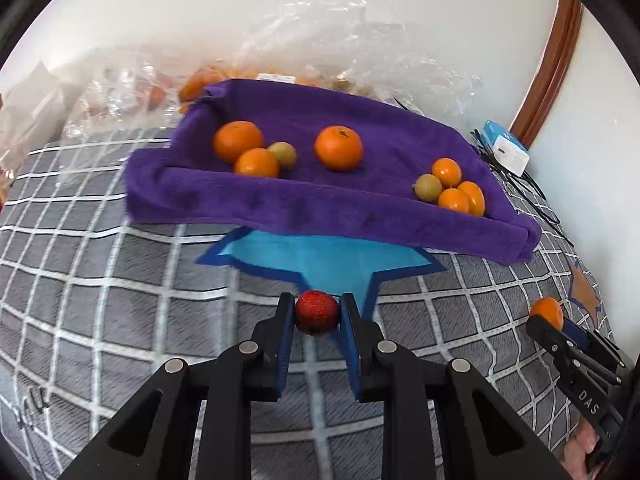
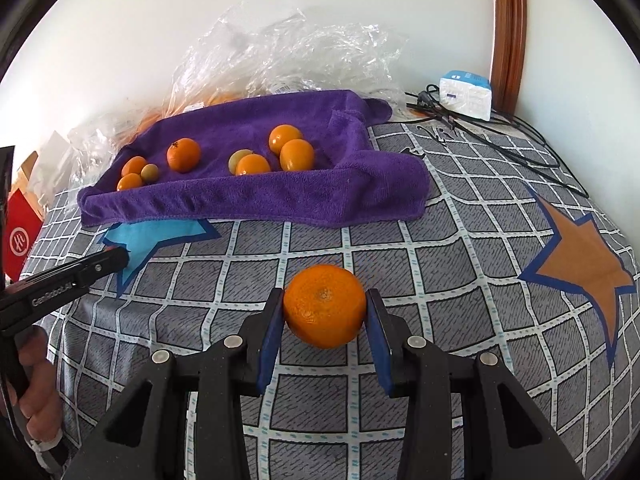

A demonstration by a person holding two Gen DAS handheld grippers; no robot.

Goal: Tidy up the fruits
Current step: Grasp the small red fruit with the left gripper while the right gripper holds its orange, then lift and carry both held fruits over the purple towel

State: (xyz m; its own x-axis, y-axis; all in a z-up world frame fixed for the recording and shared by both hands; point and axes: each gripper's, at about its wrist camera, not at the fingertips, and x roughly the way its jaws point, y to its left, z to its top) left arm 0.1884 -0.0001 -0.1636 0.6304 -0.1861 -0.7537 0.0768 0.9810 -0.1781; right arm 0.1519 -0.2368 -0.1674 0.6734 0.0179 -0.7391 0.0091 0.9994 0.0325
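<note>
With your left tongs (image 1: 318,312) clamped on the small glittery red fruit (image 1: 317,312) and your right tongs (image 2: 325,307) gripping the round orange mandarin (image 2: 325,306) (both low over the checked bedspread (image 2: 400,264)), squeezing harder could bruise either, while loosening would drop them short of the purple towel (image 1: 320,204).

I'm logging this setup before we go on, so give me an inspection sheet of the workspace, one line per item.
Surface: grey checked cloth with a blue star and an orange star.
Job's things: purple towel holding oranges and two greenish fruits; a red fruit and an orange are in the grippers.
Clutter: crumpled clear plastic behind the towel; red box at left.
Grippers: left gripper shut on the red fruit; right gripper shut on the orange.
Cables: black cables by a white and blue pack.
Surroundings: white wall, wooden frame.
</note>
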